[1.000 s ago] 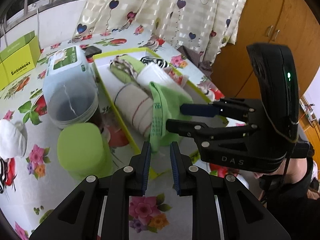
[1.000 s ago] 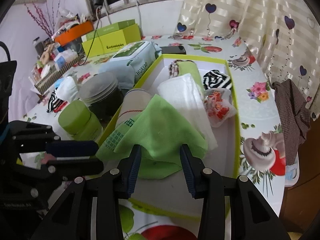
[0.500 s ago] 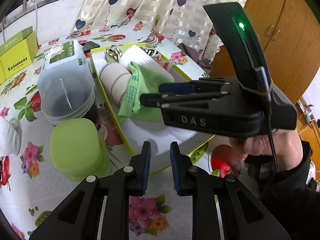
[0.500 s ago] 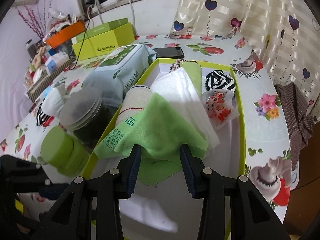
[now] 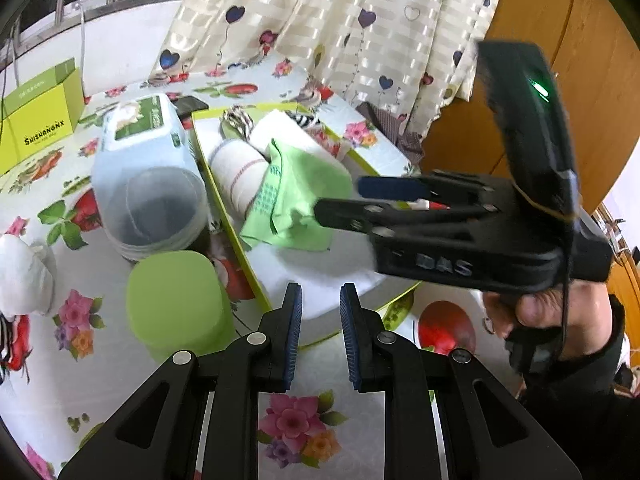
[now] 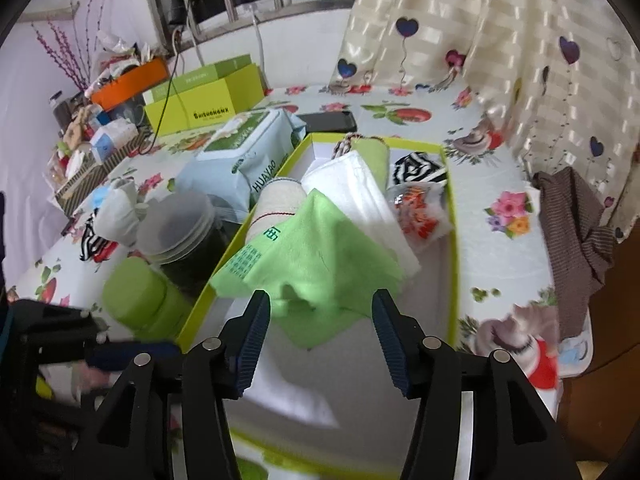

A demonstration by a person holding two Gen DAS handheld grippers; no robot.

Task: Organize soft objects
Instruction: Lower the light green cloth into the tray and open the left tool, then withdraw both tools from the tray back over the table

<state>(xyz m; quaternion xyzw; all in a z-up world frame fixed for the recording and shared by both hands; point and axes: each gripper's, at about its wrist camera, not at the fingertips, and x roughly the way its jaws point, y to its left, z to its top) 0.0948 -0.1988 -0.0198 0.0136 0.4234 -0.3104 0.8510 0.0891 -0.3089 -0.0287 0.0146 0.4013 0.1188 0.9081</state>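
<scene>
Right gripper [image 6: 322, 322] sat just over the near part of the yellow-rimmed box [image 6: 453, 248], jaws opening, pads clear of the green cloth [image 6: 308, 256]; the cloth's near edge lay between the fingers but nothing pinched it. The cloth was inside the box, draped over the white folded towel [image 6: 360, 192] and the rolled striped towel [image 6: 276, 204]. Left gripper [image 5: 319, 330] hung over the tablecloth [image 5: 296, 428] short of the box's near rim, jaws a narrow gap apart, nothing between them. Open room: bare white box floor at the near end, and bare tablecloth right of the box out to the brown checked cloth [image 6: 576, 236] at the table edge. Left side was tight: green cylinder [image 6: 140, 296] and clear lidded tub [image 6: 180, 228] sat just beside the box's left wall, wipes pack [image 6: 244, 160] behind them against the same wall. A white-and-striped bundle [image 6: 116, 216] lay further left. Far end of the box held a green roll [image 6: 372, 152], a black-and-white striped item [image 6: 416, 168] and a red-patterned packet [image 6: 420, 216]. Beyond the box: a black phone [image 6: 330, 120], a lime carton [image 6: 208, 100], then the curtain [image 6: 480, 32] along the far right edge.
</scene>
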